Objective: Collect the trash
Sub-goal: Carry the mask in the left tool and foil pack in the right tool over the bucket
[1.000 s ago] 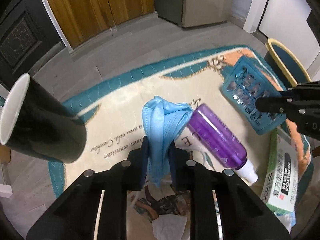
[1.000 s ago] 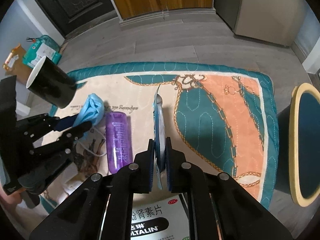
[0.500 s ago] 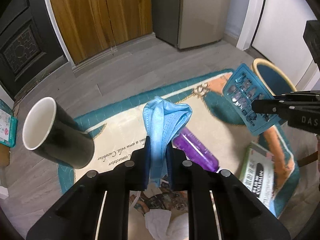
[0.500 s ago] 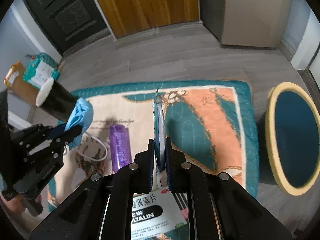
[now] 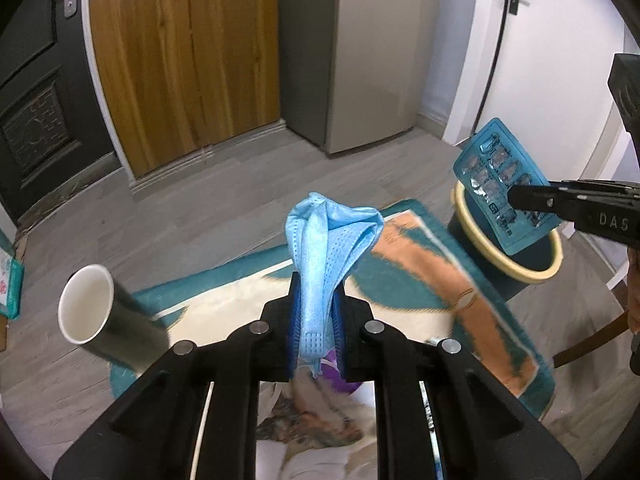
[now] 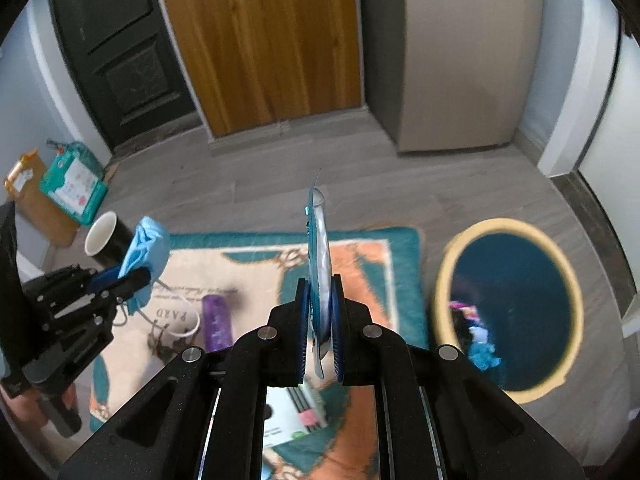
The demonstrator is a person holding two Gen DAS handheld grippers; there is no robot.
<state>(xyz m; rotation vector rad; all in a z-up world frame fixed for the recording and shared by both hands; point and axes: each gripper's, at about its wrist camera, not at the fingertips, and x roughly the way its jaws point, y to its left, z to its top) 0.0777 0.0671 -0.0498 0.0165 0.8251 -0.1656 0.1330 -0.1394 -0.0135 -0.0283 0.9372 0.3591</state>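
Observation:
My left gripper (image 5: pixel 316 300) is shut on a light blue face mask (image 5: pixel 328 240) and holds it up over the rug; it also shows in the right wrist view (image 6: pixel 144 252). My right gripper (image 6: pixel 320 292) is shut on a blue blister pack (image 6: pixel 320 248), seen edge-on. In the left wrist view the blister pack (image 5: pixel 500 176) hangs above the round bin (image 5: pixel 520 268). The bin, dark blue with a yellow rim (image 6: pixel 444 264), stands on the floor right of the rug and holds some trash.
A patterned rug (image 6: pixel 368 256) carries a purple bottle (image 6: pixel 216 320), a black cup (image 6: pixel 104 236) lying on its side, a medicine box (image 6: pixel 296 412) and a paper bag with string handles (image 6: pixel 176 316). Wooden doors and a grey cabinet stand behind. Boxes (image 6: pixel 72 188) sit far left.
Both grippers have risen well above the rug with their loads. The right gripper has carried the blister pack rightward to above the bin. The bottle has dropped almost out of the left view.

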